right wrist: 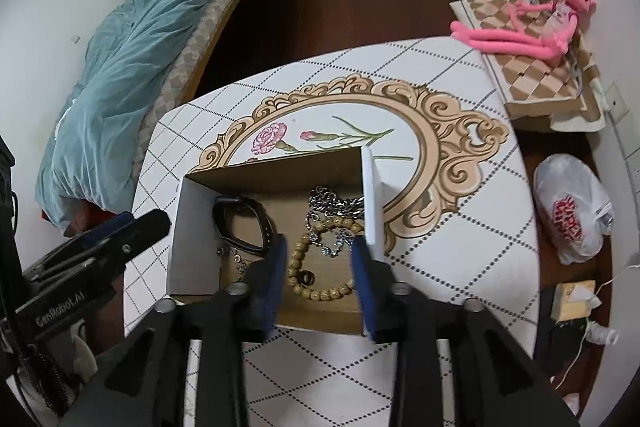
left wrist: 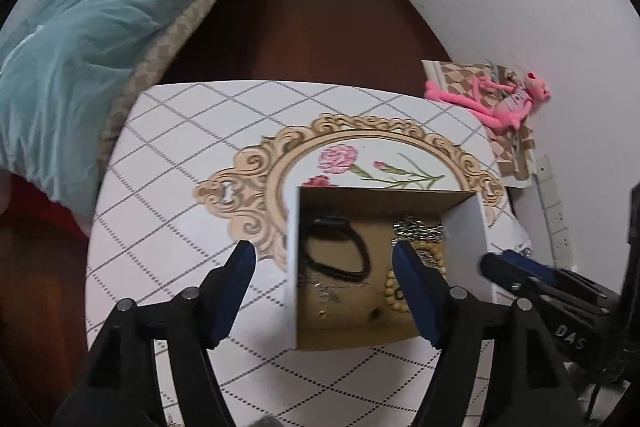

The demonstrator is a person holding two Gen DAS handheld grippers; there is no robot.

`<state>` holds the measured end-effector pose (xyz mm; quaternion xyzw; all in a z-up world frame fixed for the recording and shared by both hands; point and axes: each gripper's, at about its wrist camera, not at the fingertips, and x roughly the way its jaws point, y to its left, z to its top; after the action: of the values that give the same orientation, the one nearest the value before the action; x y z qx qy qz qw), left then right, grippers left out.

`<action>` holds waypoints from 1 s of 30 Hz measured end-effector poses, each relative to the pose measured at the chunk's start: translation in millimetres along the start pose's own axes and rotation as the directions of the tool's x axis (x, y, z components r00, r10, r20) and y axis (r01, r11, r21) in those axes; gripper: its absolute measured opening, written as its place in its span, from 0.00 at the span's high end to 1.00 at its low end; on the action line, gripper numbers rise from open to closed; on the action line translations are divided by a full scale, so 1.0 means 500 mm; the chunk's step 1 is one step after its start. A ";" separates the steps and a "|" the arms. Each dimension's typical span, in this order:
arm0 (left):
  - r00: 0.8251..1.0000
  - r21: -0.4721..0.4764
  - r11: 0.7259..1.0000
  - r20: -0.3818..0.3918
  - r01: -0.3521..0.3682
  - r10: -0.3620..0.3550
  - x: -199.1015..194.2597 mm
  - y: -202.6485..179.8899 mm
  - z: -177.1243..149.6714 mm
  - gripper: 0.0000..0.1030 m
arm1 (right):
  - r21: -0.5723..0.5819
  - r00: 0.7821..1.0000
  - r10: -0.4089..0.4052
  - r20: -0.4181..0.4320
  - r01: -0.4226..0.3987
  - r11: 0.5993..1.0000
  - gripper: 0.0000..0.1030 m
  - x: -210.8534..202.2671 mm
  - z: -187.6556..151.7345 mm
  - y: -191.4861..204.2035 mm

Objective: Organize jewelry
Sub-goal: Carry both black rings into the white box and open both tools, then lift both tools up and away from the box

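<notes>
Cardboard box [right wrist: 200, 227] already holds the beads [right wrist: 320, 259], chain [right wrist: 340, 205] and black band [right wrist: 240, 223]; both the left gripper [left wrist: 324, 267] and right gripper [right wrist: 320, 259] hang agape and empty, so little seems left.

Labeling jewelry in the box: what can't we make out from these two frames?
- Left wrist view: box's right part hidden by the left gripper's finger; motion blur smears the wooden bead bracelet.
- Right wrist view: box's near corners covered by the right gripper.
- Small pendant chain: too small to identify.
- Silver chain: tangled, piece count unclear.
</notes>
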<state>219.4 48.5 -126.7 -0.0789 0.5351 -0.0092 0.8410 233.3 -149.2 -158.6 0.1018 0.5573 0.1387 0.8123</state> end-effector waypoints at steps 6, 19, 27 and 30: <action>0.998 -0.003 0.998 -0.014 -0.066 0.066 0.005 0.019 -0.046 0.04 | -0.063 0.988 -0.152 0.010 0.152 0.986 0.22 -0.014 -0.032 0.009; 0.988 0.004 0.988 0.010 -0.155 0.155 -0.044 0.008 -0.103 0.02 | -0.110 0.958 -0.283 0.052 0.287 0.952 0.05 -0.067 -0.081 0.029; 0.985 0.006 0.991 0.107 -0.134 0.133 -0.178 -0.020 -0.125 0.02 | -0.094 0.947 -0.276 0.163 0.294 0.951 0.05 -0.209 -0.119 0.063; 0.982 0.012 0.992 0.143 -0.126 0.123 -0.231 -0.030 -0.141 0.02 | -0.088 0.939 -0.276 0.204 0.298 0.950 0.05 -0.268 -0.139 0.078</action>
<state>107.3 36.8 -50.1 -0.0370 0.4779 0.0436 0.8766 118.4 -157.4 -53.8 -0.0161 0.4772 0.0410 0.8777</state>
